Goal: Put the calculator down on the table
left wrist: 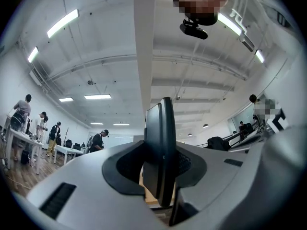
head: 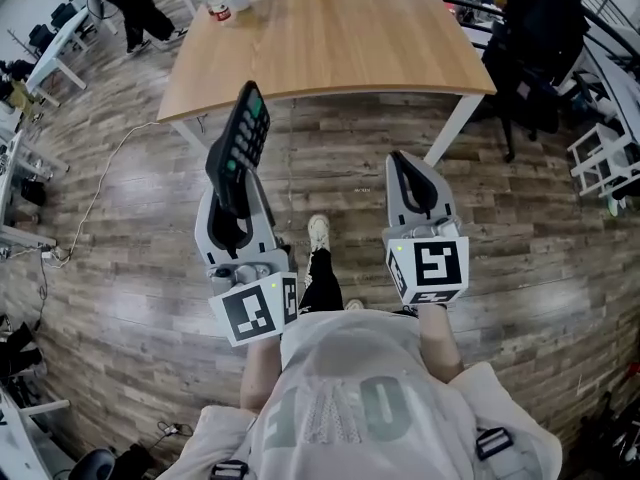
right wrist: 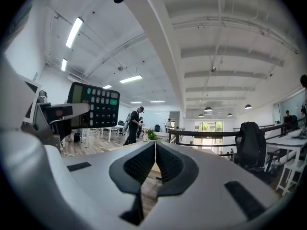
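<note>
Both arms are out front, just short of the table (head: 330, 43). The left gripper (head: 233, 200) tilts up a bit, clamped on the calculator (head: 245, 133). The right gripper (head: 405, 173) is level, jaws closed, empty.

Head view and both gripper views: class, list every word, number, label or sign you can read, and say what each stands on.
No text here can be read with certainty.
Black calculator with green keys: key legends too small to read.
Black-and-white marker cubes: square patterns only, no letters.
White shirt: large pale print, foreshortened, unreadable.
Red-and-white container on the light wooden table: label blurred.
</note>
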Motion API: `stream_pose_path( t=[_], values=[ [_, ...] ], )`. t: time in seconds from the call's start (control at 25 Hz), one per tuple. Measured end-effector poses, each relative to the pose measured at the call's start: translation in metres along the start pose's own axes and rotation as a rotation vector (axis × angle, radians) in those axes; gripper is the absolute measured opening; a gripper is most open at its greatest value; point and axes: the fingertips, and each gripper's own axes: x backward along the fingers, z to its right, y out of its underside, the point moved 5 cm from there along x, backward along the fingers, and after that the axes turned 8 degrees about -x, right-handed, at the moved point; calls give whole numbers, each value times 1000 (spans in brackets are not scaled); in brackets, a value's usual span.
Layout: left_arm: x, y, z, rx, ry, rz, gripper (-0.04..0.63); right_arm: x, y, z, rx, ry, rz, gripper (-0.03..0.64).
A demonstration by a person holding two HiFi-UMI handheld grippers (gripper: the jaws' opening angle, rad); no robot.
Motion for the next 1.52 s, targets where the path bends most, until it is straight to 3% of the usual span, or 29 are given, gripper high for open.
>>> stream_pose_path(
  t=[0.28, 0.64, 0.84, 1.16, 1.4, 1.52],
  values=[
    [-73, 24, -1, 30, 22, 19, 121, -69, -9, 24, 26, 4, -2, 20],
    [-152, 80, -22, 37, 17, 7, 121, -173, 12, 33, 35, -24, -47, 20],
    [-240, 100, -40, 59, 38, -30, 121, -260, -4, 44, 39, -44, -90, 20],
    [-342, 123, -70, 29, 64, -30, 121, -367, -17, 53, 44, -57, -104, 20],
    [-393, 143, -93, -5, 77, -44, 121, -403, -4, 61, -22, -26, -160, 20],
    [-418, 159, -96, 20, 66, -57, 121, -427, 2, 72, -43, -7, -169, 20]
  ],
)
